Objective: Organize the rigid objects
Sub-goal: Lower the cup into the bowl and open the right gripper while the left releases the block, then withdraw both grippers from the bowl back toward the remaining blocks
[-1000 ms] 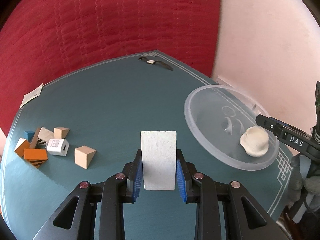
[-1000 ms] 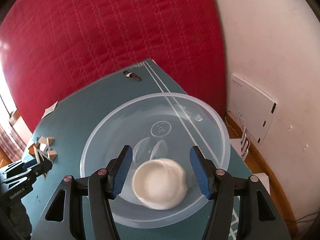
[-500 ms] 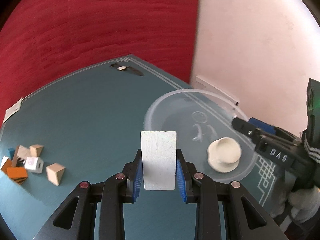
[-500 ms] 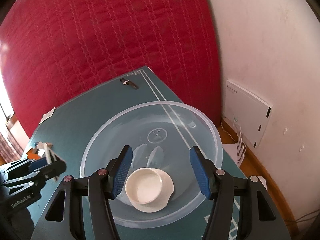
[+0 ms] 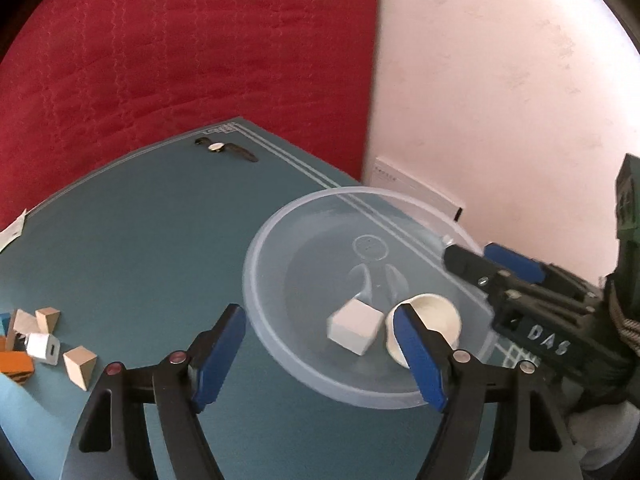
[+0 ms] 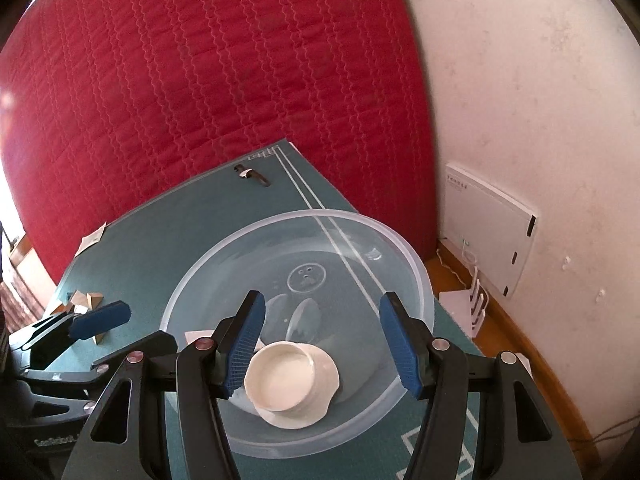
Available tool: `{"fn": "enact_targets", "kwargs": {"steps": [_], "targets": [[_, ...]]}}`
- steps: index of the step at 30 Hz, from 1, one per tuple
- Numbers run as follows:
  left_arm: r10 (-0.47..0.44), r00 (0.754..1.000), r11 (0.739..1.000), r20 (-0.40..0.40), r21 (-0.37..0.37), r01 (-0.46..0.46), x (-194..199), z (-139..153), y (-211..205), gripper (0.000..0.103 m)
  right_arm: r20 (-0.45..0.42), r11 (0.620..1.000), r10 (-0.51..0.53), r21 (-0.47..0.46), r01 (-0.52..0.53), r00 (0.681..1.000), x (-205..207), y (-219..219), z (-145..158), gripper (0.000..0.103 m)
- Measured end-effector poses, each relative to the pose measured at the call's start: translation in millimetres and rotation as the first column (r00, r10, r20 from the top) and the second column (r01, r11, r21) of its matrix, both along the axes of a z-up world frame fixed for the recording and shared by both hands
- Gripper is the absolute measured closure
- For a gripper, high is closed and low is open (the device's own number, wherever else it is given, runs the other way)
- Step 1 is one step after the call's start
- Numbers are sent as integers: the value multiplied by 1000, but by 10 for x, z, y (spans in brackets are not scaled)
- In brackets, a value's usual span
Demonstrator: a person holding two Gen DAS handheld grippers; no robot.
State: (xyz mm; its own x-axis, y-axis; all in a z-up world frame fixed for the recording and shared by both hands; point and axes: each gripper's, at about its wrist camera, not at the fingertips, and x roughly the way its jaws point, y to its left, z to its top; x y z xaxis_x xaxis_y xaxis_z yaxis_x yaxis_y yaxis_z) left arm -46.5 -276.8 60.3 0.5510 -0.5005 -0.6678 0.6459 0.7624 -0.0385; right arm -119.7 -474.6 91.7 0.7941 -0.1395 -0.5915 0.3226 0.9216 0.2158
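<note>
A clear plastic bowl (image 5: pixel 280 344) stands on the teal table; it also shows in the right wrist view (image 6: pixel 416 264). In it lie a white block (image 5: pixel 354 330) and a cream cup-shaped piece (image 5: pixel 436 320), which also shows in the right wrist view (image 6: pixel 288 380). My left gripper (image 5: pixel 320 356) is open and empty above the bowl's near rim. My right gripper (image 6: pixel 320 340) is open and empty over the bowl, just above the cream piece. The block is mostly hidden behind the right gripper's left finger in the right wrist view.
Several wooden and coloured blocks (image 5: pixel 78 364) and a white charger (image 5: pixel 42 346) lie at the table's left. A wristwatch (image 5: pixel 224 148) lies at the far corner. A paper slip (image 5: pixel 12 232) sits at the left edge. A red quilted wall stands behind.
My left gripper swung right over the bowl, opened and let go of the white block, which now lies in the bowl. The right gripper stayed open and drew back a little.
</note>
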Motion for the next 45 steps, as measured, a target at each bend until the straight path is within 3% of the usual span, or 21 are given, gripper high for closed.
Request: {"fn": "enact_targets", "kwargs": {"steps": [13,24,30,32,35,45], "targets": [[133,989,991,60,21,-134,29,-26,287,2,-16,999,19,-35,-20,1000,-13,125,-39,42],[197,979,980,60,22,-199,69,-7,531,1,-19,994,58,-90,-59,998,-11,317,-41,42],[267,960,962,82,43,-271,83,-47,695,1,-28,992,76,-100,-79,997,-11,419,-59,41],[282,956,957,76,43,-286,95,-59,760,1,-25,991,86,-105,-88,996,-12,459,-54,39],[298,952,953,68,42,-301,111,-64,843,1,-12,989,108,-95,-109,994,-18,535,-44,26],[371,926,926,71,45,-374,184,-82,1245,1,-11,973,177,-149,-177,984,-56,908,-22,26]]}}
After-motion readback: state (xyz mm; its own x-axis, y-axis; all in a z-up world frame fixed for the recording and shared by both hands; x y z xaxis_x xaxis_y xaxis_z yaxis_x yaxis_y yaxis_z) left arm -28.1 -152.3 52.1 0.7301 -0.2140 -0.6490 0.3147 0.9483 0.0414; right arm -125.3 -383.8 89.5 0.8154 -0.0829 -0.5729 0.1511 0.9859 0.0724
